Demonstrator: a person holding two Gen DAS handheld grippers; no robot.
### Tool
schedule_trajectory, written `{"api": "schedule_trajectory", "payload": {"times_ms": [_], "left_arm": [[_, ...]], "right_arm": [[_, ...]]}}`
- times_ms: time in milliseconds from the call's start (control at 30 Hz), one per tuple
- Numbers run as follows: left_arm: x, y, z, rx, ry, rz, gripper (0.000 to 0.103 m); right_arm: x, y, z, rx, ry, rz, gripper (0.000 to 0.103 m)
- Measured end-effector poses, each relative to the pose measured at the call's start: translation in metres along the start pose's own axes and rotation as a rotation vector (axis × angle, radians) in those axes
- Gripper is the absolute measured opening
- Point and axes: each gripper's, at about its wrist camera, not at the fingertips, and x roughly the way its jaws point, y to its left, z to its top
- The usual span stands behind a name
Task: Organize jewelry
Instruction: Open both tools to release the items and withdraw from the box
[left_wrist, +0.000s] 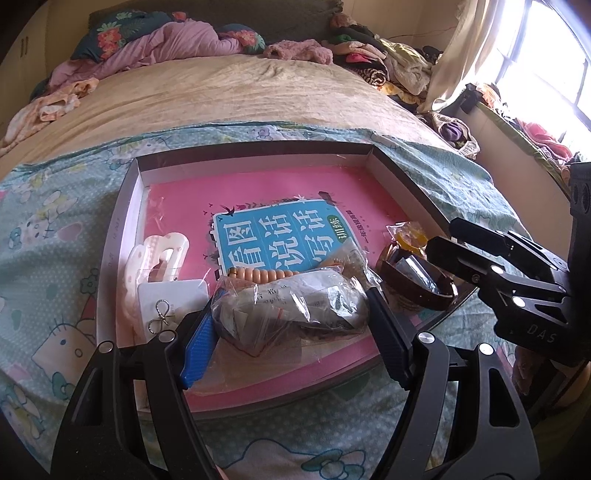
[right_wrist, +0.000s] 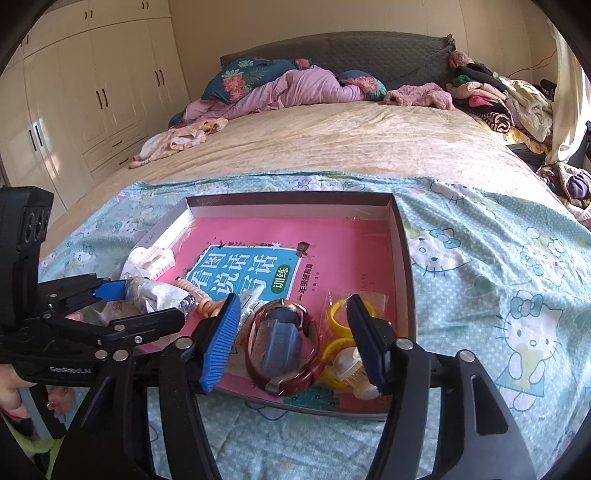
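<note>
A shallow grey tray (left_wrist: 402, 173) (right_wrist: 402, 236) lined with a pink book lies on the bed. My left gripper (left_wrist: 291, 325) is open, its jaws standing either side of a clear plastic bag of jewelry (left_wrist: 295, 306). A tan bead bracelet (left_wrist: 258, 275) lies just behind the bag. A white hair claw (left_wrist: 155, 258) and a white earring card (left_wrist: 170, 302) lie at the tray's left. My right gripper (right_wrist: 291, 332) is open around a dark red bangle (right_wrist: 284, 343) holding a wrapped item. A bag of yellow rings (right_wrist: 343, 321) lies beside it.
The tray rests on a teal Hello Kitty cloth (right_wrist: 498, 280) over a beige bedspread (right_wrist: 332, 133). Pillows and clothes pile at the bed's head (right_wrist: 295, 85) and right side (right_wrist: 498, 99). White wardrobes (right_wrist: 92, 92) stand at left, a window (left_wrist: 546, 62) at right.
</note>
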Motion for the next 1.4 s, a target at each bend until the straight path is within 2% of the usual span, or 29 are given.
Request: {"api": "schedule_trajectory", "payload": {"times_ms": [333, 567, 633, 800, 900, 967, 1200, 1400], "left_arm": [[-0.004, -0.003, 0.0, -0.003, -0.003, 0.005, 0.068], [-0.014, -0.004, 0.002, -0.004, -0.018, 0.014, 0.069], [-0.016, -0.003, 0.003, -0.008, -0.023, 0.015, 0.069], [-0.026, -0.003, 0.004, -0.013, -0.039, 0.019, 0.069], [-0.032, -0.003, 0.005, -0.014, -0.048, 0.022, 0.076], [-0.038, -0.004, 0.005, -0.014, -0.057, 0.023, 0.076], [-0.053, -0.006, 0.006, -0.018, -0.081, 0.039, 0.093], [-0.065, -0.005, 0.005, -0.028, -0.096, 0.053, 0.093]], "right_arm": [[-0.019, -0.005, -0.002, 0.039, -0.036, -0.015, 0.08], [-0.028, -0.005, -0.001, 0.042, -0.046, -0.02, 0.081], [-0.032, -0.004, 0.0, 0.041, -0.056, -0.025, 0.085], [-0.042, -0.001, 0.001, 0.035, -0.074, -0.024, 0.086], [-0.047, 0.001, 0.001, 0.031, -0.083, -0.024, 0.087], [-0.052, 0.004, 0.002, 0.026, -0.089, -0.025, 0.088], [-0.065, 0.009, 0.004, 0.017, -0.113, -0.031, 0.092], [-0.075, 0.013, 0.005, 0.011, -0.133, -0.036, 0.097]]}}
